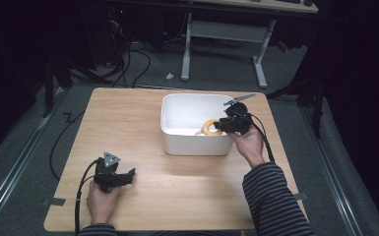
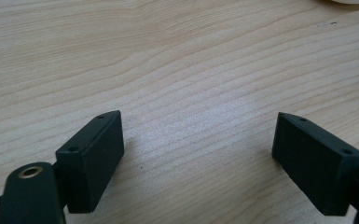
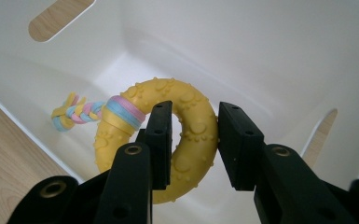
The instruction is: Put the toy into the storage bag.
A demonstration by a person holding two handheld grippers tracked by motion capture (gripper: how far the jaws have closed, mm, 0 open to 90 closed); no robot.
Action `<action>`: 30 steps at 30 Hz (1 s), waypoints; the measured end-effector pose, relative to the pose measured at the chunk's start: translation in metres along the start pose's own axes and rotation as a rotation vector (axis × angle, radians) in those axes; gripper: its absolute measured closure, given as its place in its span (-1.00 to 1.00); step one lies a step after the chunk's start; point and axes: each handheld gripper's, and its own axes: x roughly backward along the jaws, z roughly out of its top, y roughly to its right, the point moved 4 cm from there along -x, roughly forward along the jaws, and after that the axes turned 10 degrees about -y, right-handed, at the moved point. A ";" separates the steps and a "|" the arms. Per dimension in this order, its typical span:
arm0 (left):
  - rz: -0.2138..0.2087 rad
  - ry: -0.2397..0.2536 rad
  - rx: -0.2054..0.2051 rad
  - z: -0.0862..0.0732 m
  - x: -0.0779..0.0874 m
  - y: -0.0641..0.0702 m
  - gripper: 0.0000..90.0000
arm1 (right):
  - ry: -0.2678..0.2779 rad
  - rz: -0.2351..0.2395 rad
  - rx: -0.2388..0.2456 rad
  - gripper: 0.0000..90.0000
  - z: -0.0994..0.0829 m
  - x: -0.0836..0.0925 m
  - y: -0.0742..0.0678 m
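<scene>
The high view looks forward and down from above the near edge of the wooden table (image 1: 128, 123), taking in the whole top. The left gripper view sits close over bare tabletop (image 2: 177, 70), facing along it. The right gripper view peers closely into the white bin (image 3: 261, 56), which the high view shows at centre (image 1: 197, 145)

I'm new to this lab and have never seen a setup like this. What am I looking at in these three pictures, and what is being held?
A person sits at a wooden table with a hand-held two-jaw gripper in each hand. One picture looks down from above; the other two come from cameras riding on each gripper. The left gripper rests open over bare wood. The right gripper is shut on a yellow ring toy with a braided pastel rope, held inside a white bin.
</scene>
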 end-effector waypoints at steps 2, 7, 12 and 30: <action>-0.001 -0.001 0.000 0.000 0.000 0.000 -0.62 | 0.001 -0.001 0.003 0.49 0.000 0.000 0.000; -0.001 -0.001 0.000 0.000 0.000 0.000 -0.62 | -0.001 -0.003 0.004 0.48 0.000 0.000 0.000; -0.001 0.000 0.000 0.000 0.000 0.000 -0.62 | 0.000 0.004 -0.004 0.24 -0.002 0.002 -0.001; 0.004 0.000 -0.003 0.000 0.000 0.000 -0.62 | 0.118 -0.016 -0.030 0.11 -0.026 0.046 0.009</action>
